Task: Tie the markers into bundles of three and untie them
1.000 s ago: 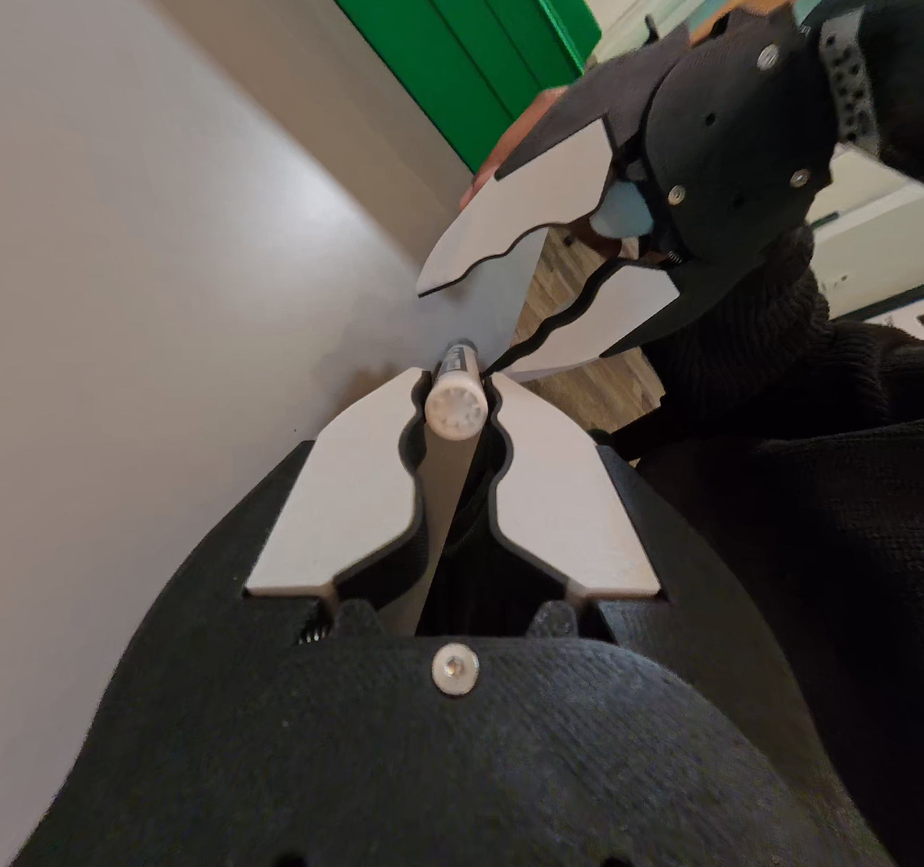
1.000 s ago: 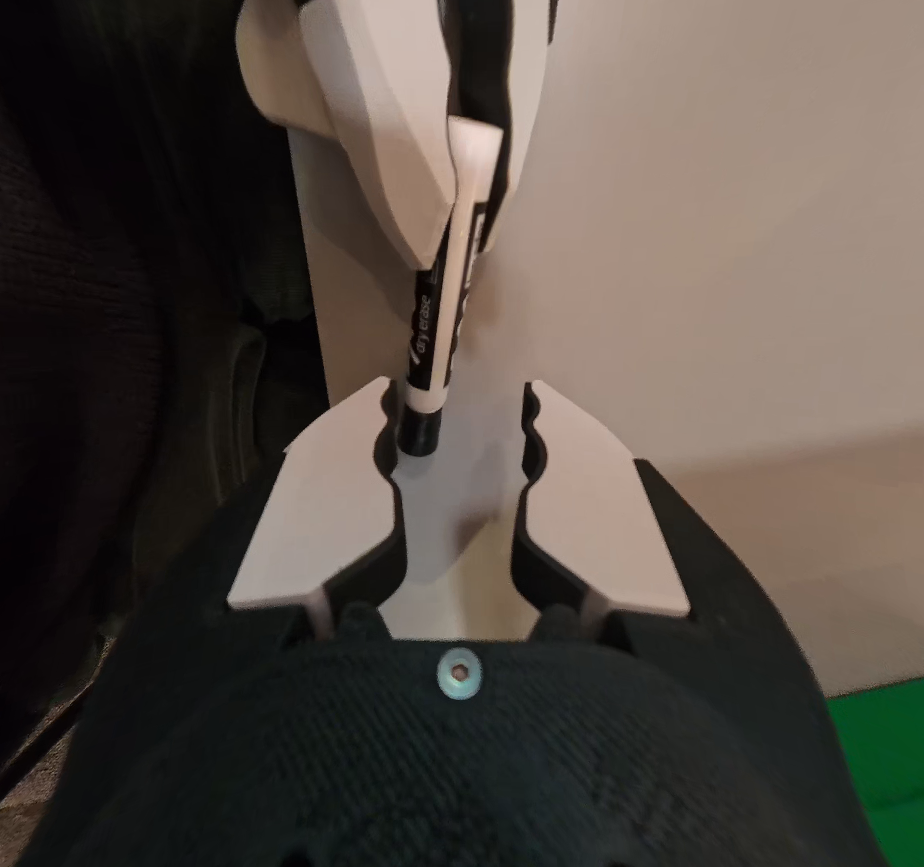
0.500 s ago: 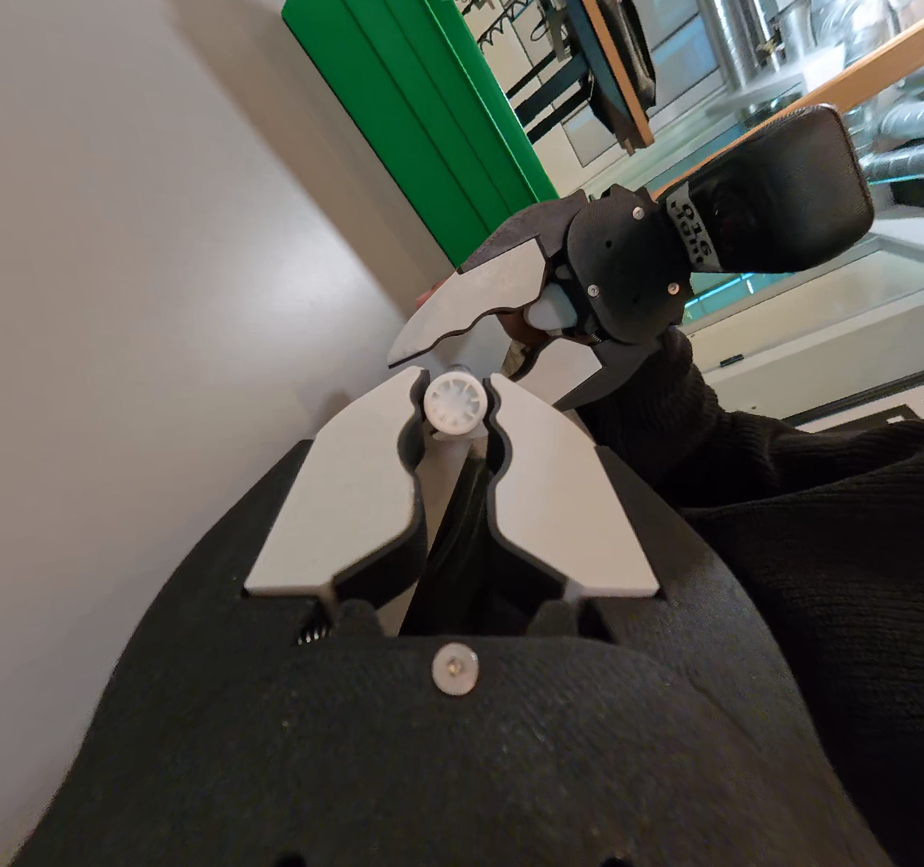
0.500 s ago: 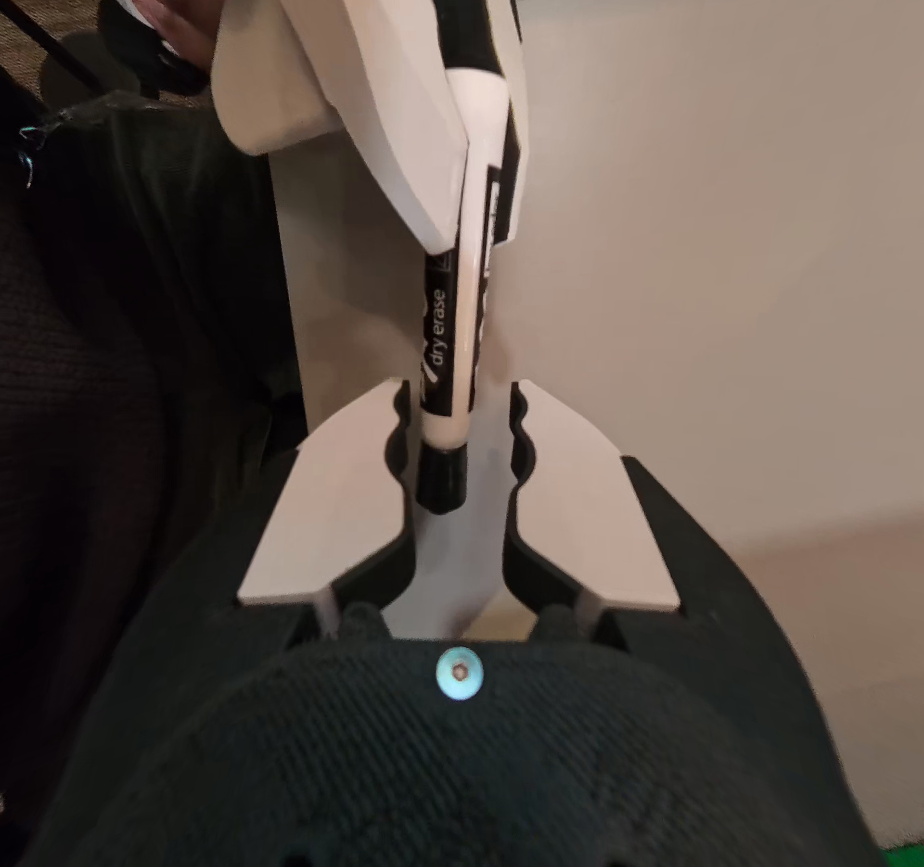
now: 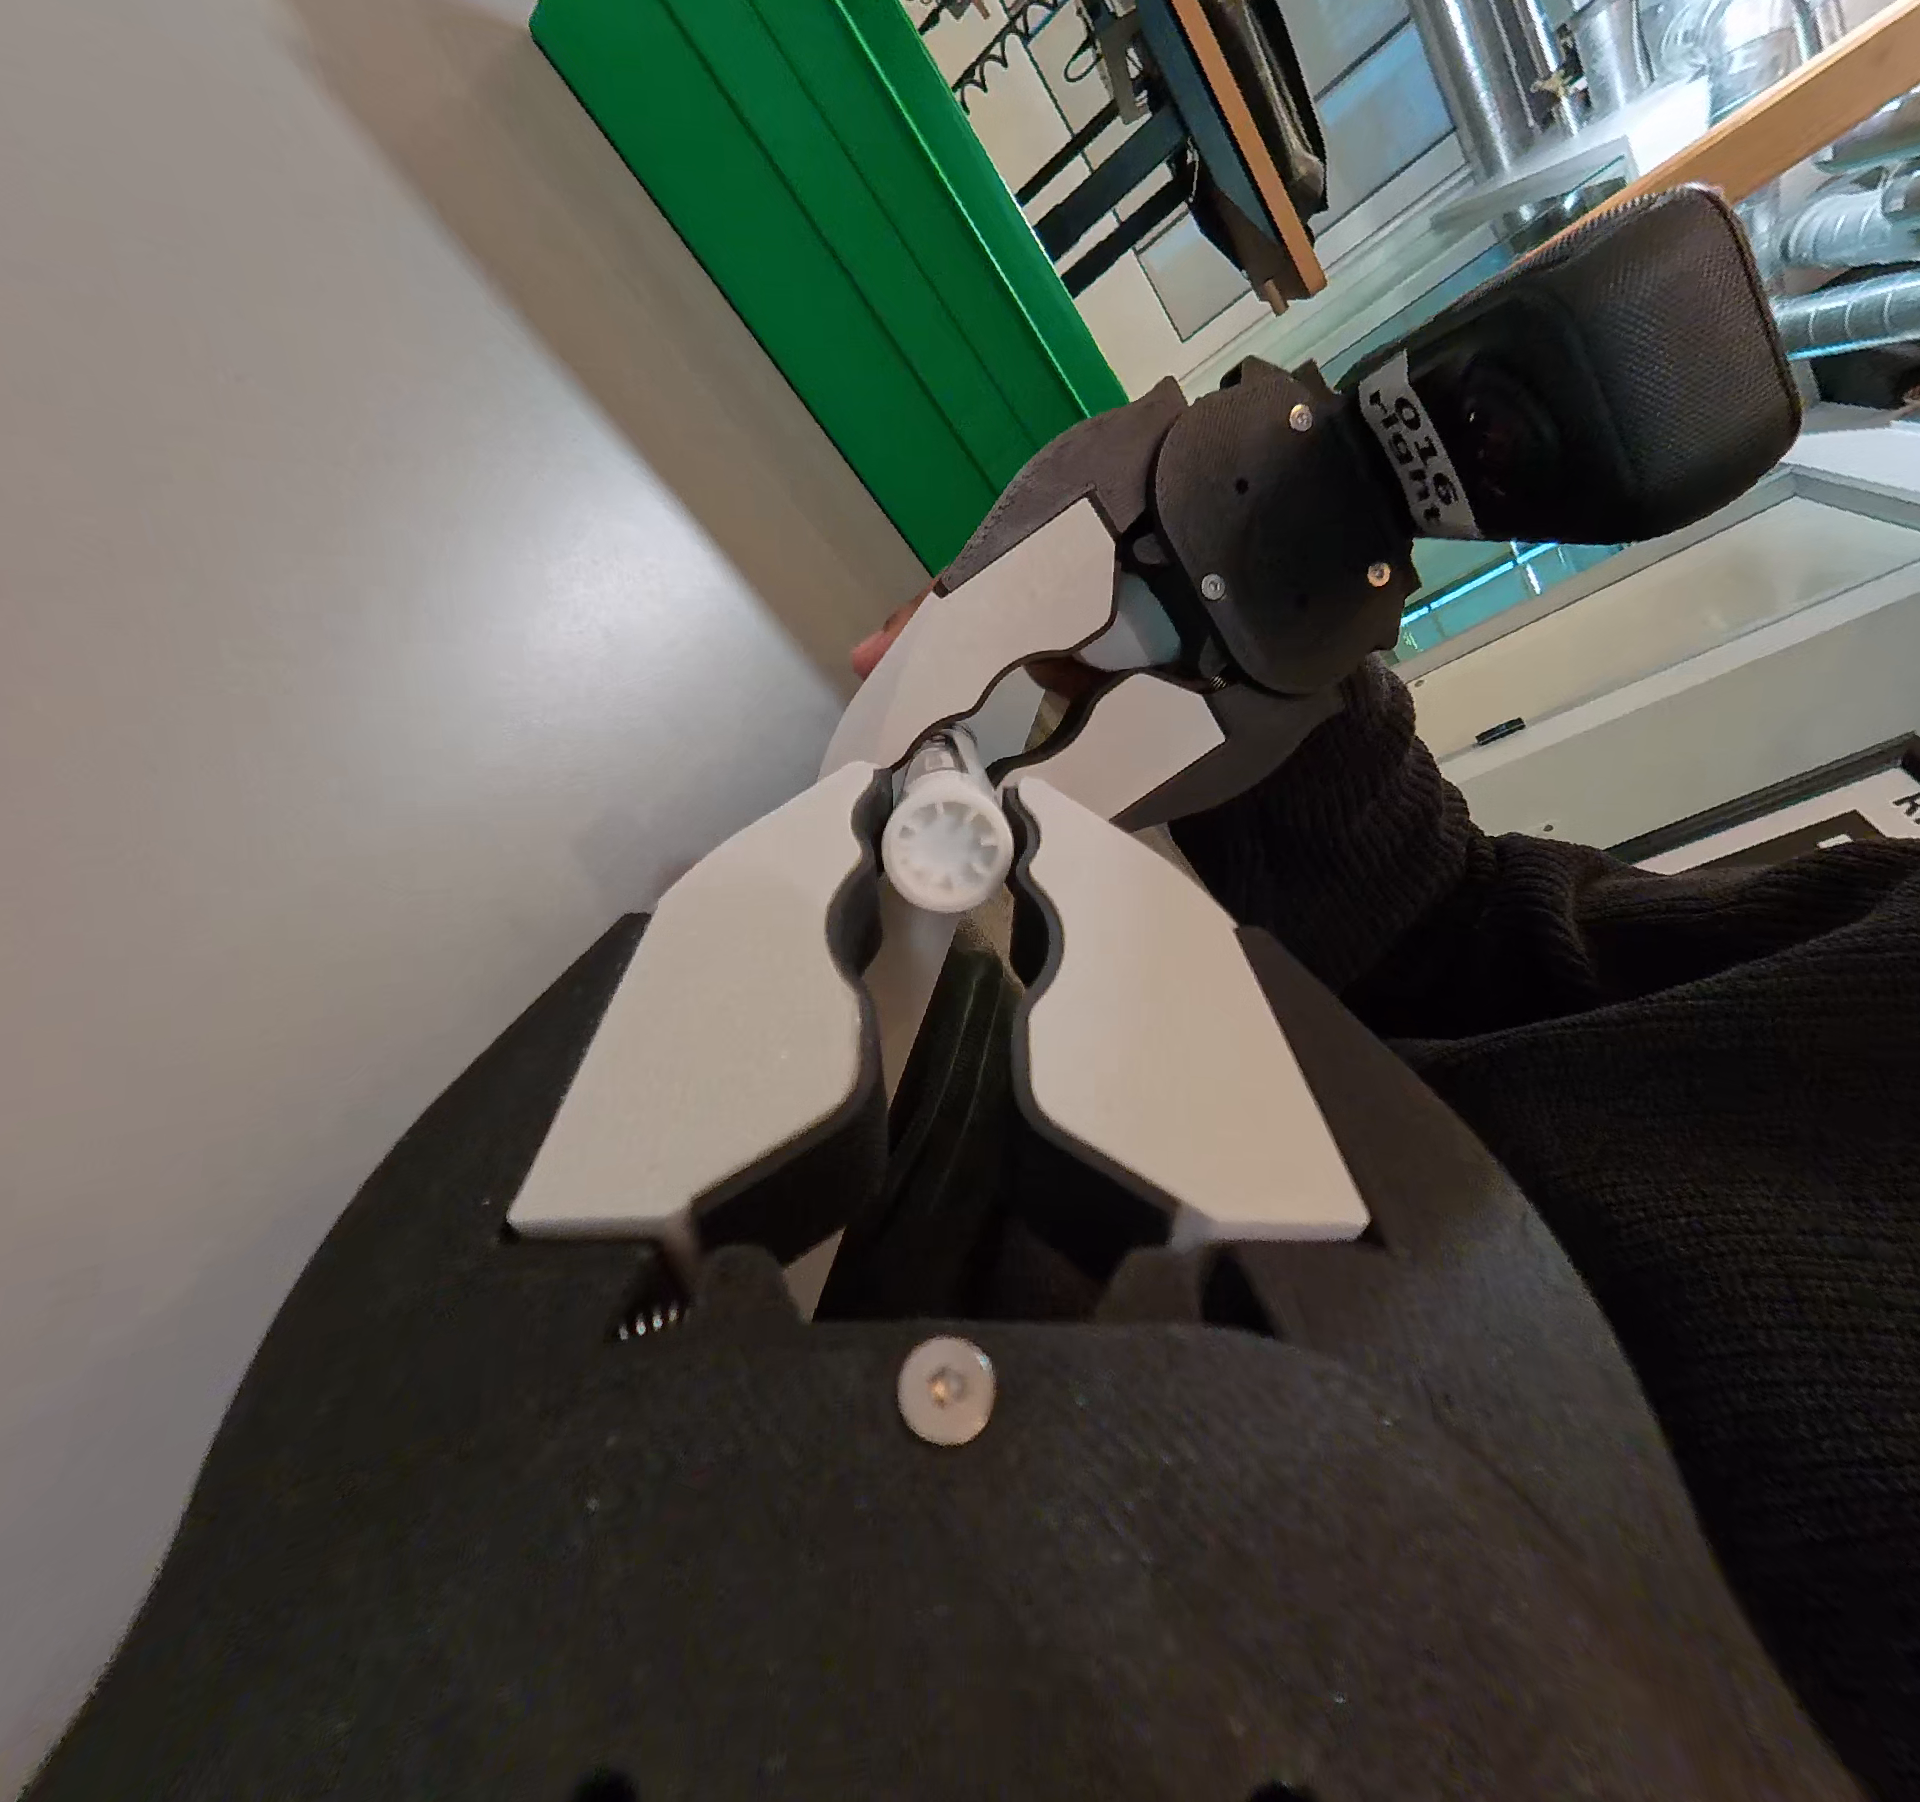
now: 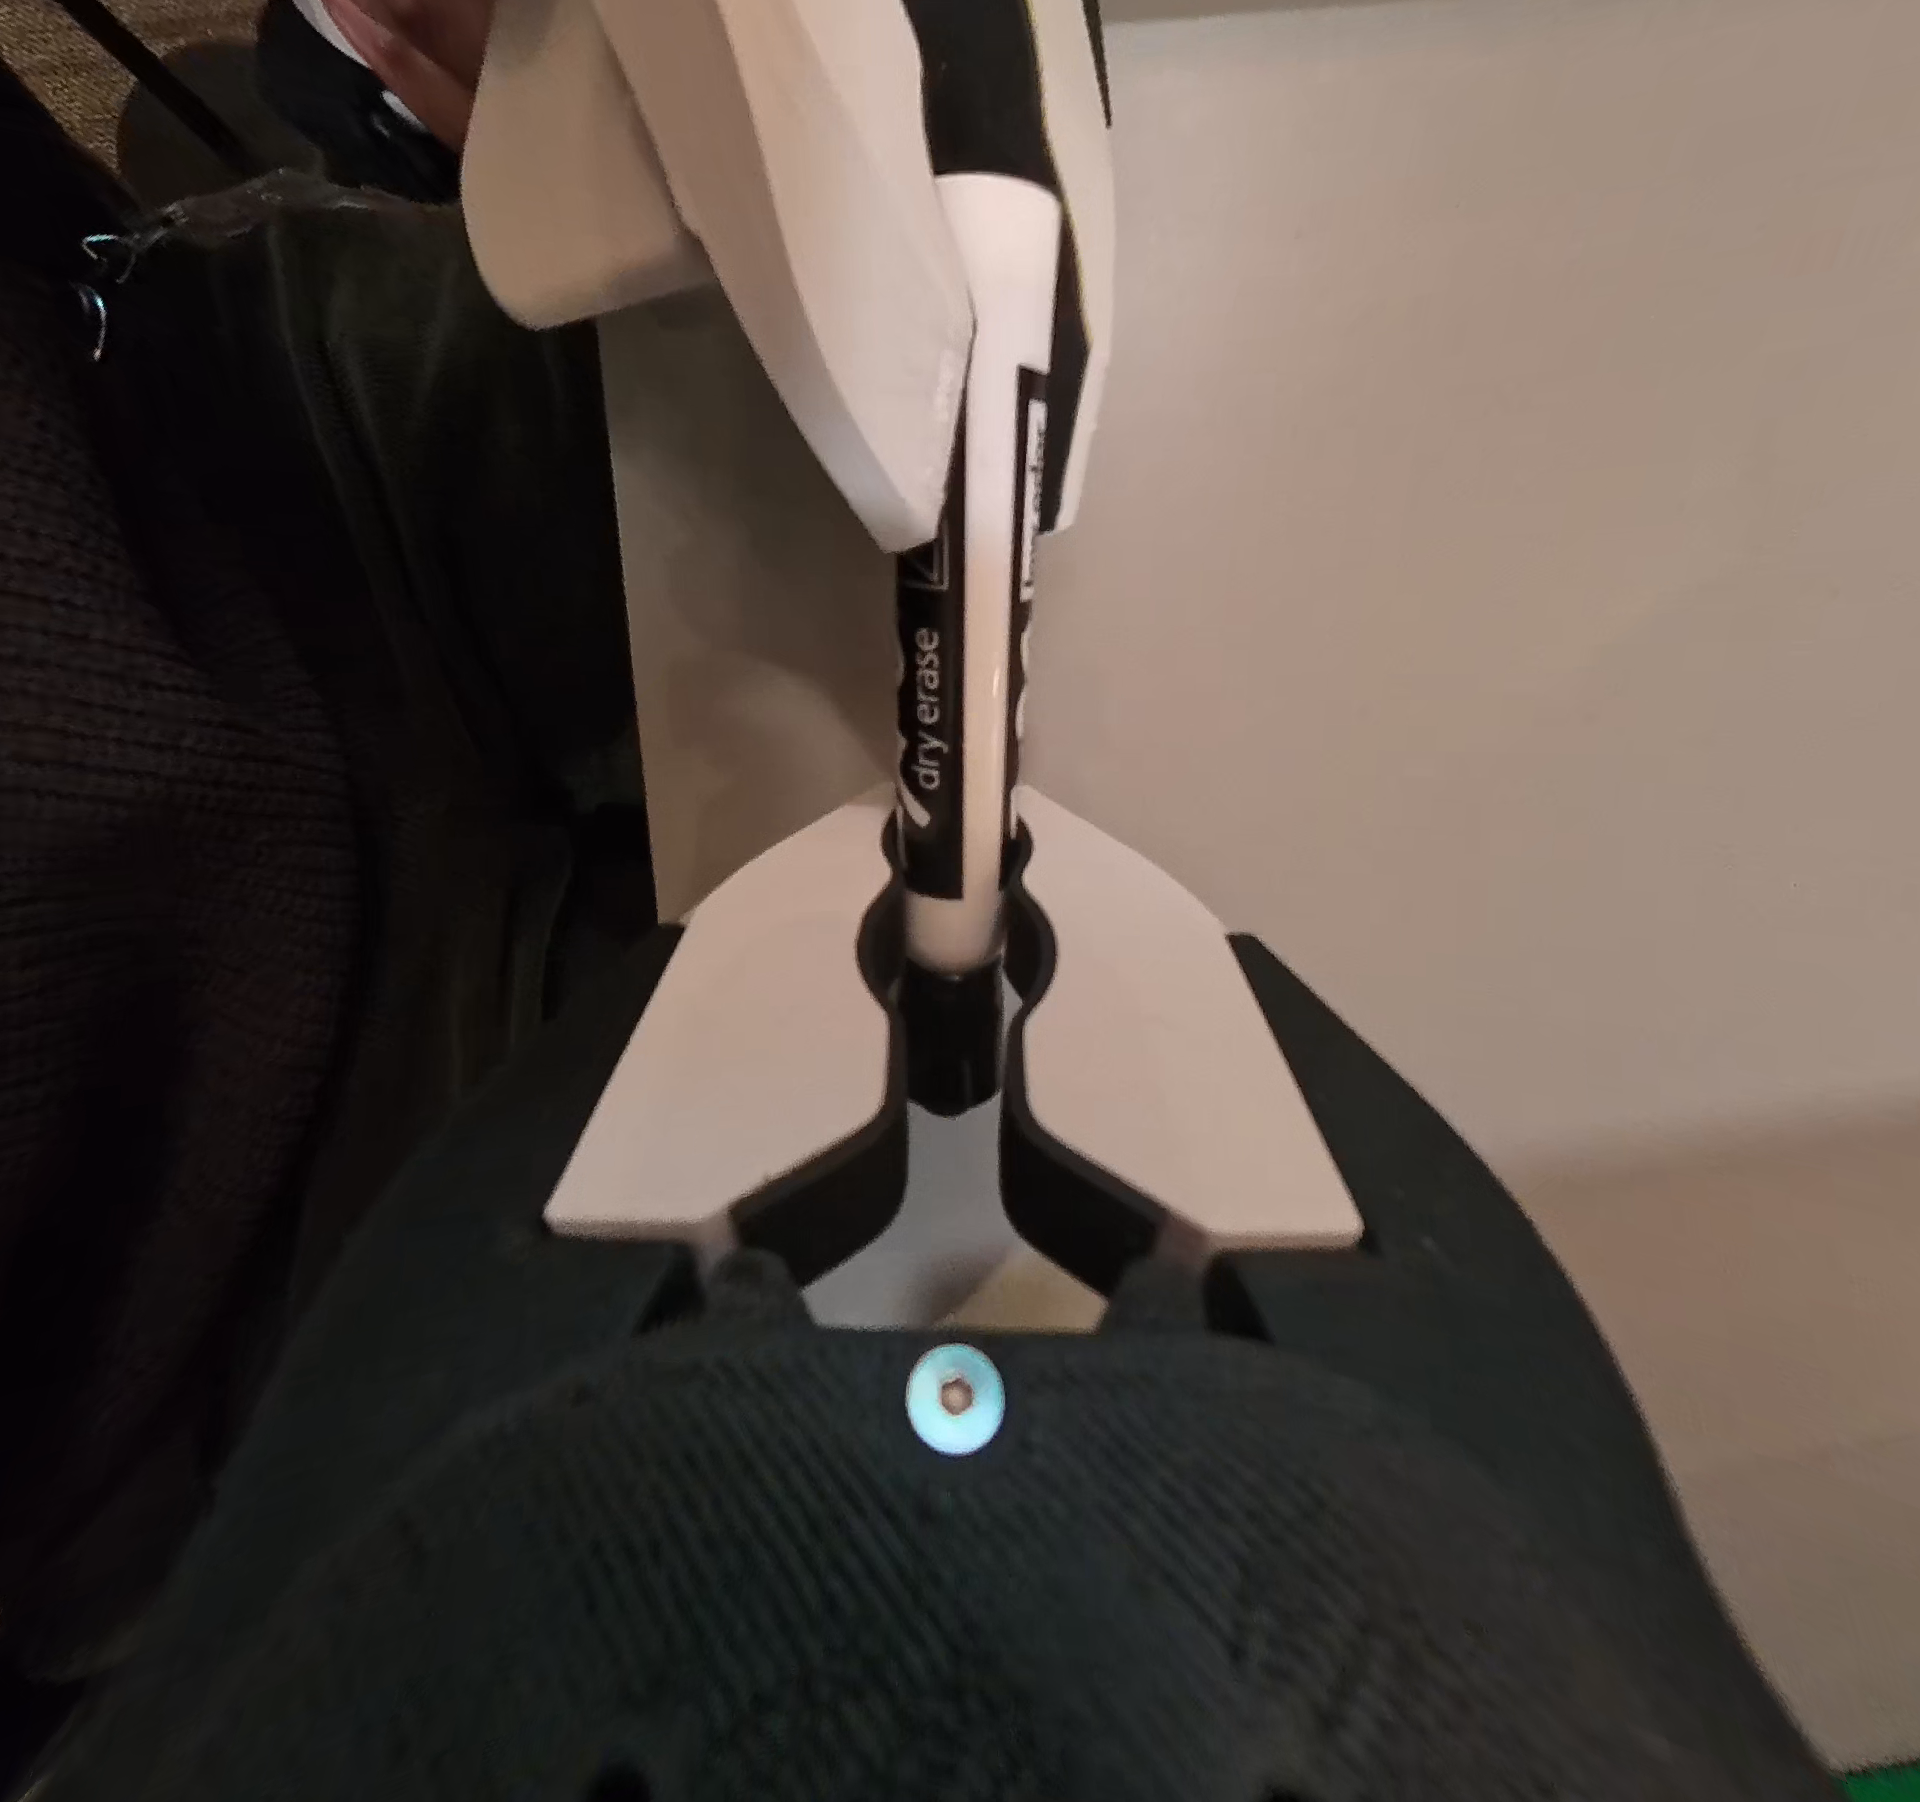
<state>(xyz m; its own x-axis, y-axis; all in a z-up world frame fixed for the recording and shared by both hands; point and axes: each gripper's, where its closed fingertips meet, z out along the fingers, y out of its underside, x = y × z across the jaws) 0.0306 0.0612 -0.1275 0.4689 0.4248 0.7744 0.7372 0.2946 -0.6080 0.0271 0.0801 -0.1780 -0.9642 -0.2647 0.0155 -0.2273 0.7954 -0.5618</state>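
White table (image 5: 312, 505), both grippers clamping one marker (image 6: 971, 713)

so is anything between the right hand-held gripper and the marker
Nothing visible. The right hand-held gripper is closed on the marker at its black cap end, fingers touching both sides. The left hand-held gripper clamps the opposite white end, above the pale table.

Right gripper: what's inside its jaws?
The marker: the right gripper has its jaws shut round the white barrel just above the black cap. The marker's far end sits in the left gripper. The tip is covered by the cap.
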